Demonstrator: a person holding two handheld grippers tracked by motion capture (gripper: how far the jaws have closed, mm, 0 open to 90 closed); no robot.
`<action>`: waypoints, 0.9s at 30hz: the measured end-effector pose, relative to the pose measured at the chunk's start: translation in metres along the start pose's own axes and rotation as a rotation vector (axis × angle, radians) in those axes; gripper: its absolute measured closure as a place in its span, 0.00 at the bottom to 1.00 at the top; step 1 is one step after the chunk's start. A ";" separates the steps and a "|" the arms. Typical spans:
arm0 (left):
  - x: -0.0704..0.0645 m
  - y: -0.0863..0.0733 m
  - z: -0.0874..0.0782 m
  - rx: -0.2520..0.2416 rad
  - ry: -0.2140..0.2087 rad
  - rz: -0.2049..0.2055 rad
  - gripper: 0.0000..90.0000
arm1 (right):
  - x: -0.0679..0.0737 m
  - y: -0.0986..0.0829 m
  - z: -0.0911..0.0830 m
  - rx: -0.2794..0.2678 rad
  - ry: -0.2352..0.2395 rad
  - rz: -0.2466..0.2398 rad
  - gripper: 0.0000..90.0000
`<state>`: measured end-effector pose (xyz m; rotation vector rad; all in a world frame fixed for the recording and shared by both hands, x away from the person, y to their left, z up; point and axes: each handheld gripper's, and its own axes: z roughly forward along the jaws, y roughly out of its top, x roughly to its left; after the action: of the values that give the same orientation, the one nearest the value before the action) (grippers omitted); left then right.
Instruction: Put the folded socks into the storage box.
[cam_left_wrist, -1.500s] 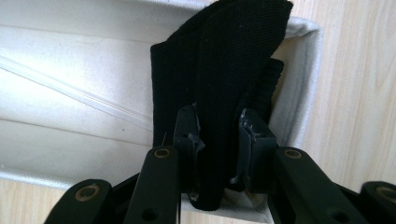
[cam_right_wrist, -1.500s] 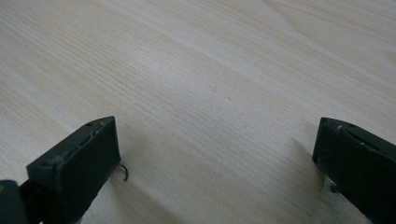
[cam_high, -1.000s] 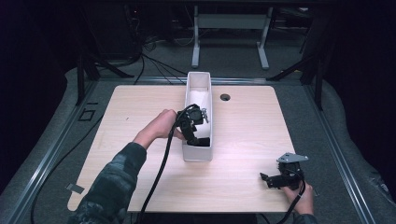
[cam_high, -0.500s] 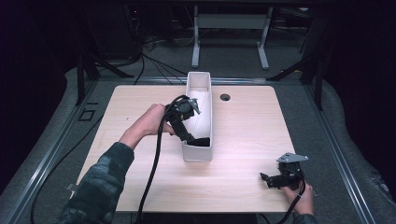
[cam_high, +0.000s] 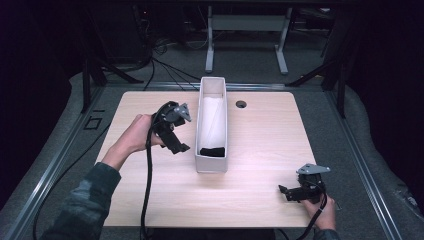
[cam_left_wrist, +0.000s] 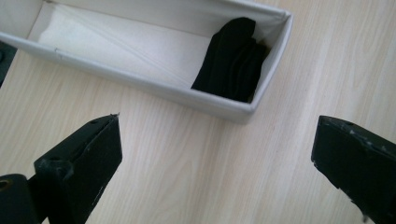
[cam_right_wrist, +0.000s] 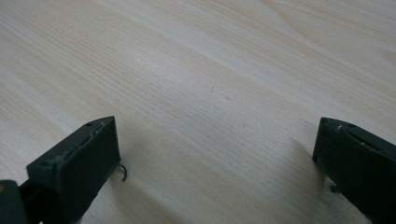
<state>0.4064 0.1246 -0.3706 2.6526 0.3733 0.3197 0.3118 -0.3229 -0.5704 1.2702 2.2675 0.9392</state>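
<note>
Two claws, left (cam_left_wrist: 215, 154) and right (cam_right_wrist: 215, 158), both agape; black folded cloth (cam_left_wrist: 232, 60) in long white bin (cam_left_wrist: 140, 79).

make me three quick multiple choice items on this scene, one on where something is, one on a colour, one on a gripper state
1. Where does the black folded cloth lie?
A. at the near end of the white box
B. on the bare table beside the box
C. between the right gripper's jaws

2. What colour is the box?
A. blue
B. white
C. red

3. How do the left gripper's jaws stand?
A. shut on the cloth
B. shut on nothing
C. open, with bare table between them

Answers:
1. A, the high view shows the cloth inside the box at the end nearest the person.
2. B, its walls and lining look white in the high view and the left gripper view.
3. C, the left gripper view shows the two jaws wide apart over wood.
</note>
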 end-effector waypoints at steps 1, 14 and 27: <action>0.000 -0.003 -0.001 -0.001 0.007 -0.004 0.02 | 0.000 0.000 0.000 0.000 0.000 0.000 0.00; -0.006 -0.062 -0.011 -0.018 0.065 -0.078 0.02 | 0.000 0.000 0.000 0.002 0.006 -0.001 0.00; -0.014 -0.120 0.004 -0.013 0.074 -0.165 0.01 | 0.000 0.000 0.000 0.003 0.000 0.002 0.00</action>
<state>0.3695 0.2222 -0.4310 2.5813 0.6076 0.3667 0.3119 -0.3231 -0.5701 1.2734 2.2691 0.9366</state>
